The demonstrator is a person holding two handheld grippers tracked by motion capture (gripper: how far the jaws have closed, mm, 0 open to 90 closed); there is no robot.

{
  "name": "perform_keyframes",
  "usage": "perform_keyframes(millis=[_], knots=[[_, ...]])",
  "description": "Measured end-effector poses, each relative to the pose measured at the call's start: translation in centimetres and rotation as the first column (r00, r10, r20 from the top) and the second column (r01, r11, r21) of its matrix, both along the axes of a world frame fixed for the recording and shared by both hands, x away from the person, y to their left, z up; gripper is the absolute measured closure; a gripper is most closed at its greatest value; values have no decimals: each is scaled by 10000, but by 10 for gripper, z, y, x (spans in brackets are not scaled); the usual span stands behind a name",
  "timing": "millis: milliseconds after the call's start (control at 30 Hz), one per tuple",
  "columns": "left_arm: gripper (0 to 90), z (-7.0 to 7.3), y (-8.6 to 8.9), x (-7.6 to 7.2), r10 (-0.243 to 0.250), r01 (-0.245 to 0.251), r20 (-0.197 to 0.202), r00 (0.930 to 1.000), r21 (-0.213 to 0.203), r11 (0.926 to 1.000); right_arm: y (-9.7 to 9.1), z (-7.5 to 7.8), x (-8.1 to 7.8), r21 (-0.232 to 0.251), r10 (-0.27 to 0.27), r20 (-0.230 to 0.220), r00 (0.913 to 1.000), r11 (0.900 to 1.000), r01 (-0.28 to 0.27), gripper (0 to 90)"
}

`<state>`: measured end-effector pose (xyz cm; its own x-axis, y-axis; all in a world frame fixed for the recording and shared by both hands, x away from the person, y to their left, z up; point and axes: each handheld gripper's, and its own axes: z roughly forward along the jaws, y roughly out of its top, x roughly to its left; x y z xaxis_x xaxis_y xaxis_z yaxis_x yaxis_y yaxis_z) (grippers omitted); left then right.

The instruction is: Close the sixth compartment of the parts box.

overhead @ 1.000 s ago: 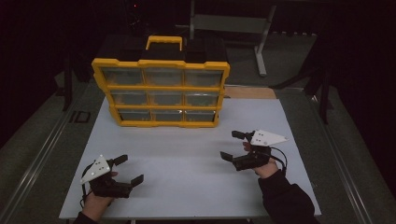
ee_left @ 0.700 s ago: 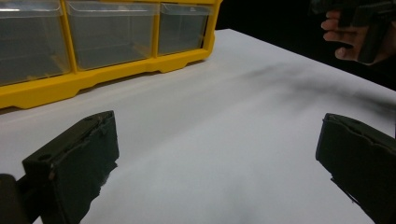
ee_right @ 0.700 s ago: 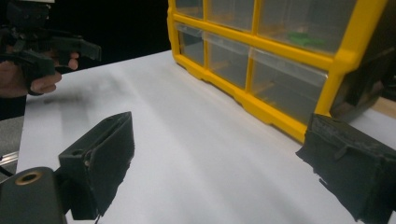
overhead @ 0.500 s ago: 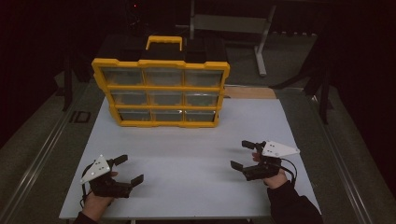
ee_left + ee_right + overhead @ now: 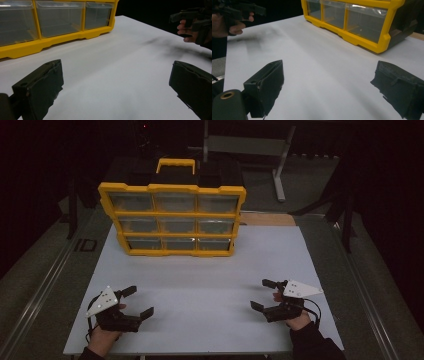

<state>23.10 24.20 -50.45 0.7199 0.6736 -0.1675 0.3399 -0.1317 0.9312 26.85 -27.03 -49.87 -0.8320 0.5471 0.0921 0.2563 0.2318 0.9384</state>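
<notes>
While both hands sit low near the bottom edge of the high view, the left gripper (image 5: 134,302) rests at the lower left of the white table (image 5: 210,285), jaws spread wide with nothing between them. Over at the lower right, the right gripper (image 5: 262,294) hovers just above the table surface, jaws likewise parted and empty, a grey three-cornered plate on top and a dark cable looping off behind the hand (image 5: 298,318).

Up in the centre of the frame, toward the far side of the table, stands a yellow organizer case (image 5: 172,219), upright on its edge, handle at the top, with three rows of clear-fronted compartments facing the person. Whether anything lies inside those compartments, I cannot tell.

From the left gripper view, two black jaws rise at the lower corners, bare white table between them, the case's bottom row across the upper left, and the other hand with its gripper at the upper right. From the right gripper view, the same picture mirrored: jaws apart, case at the upper right, the left hand (image 5: 227,26) at the upper left. Both grippers are well apart from the case and from each other.
</notes>
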Motion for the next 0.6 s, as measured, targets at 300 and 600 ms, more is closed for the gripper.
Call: perform_keyframes(millis=[300,600], knots=[[0,0,0,0,-1,1,0,10000,6,10000,-5,-9,-3,-364,-182,31,9998,9992,183,93],[0,0,0,0,-21,21,11,10000,23,10000,-13,-18,-3,-875,-446,-190,9988,9952,428,94]])
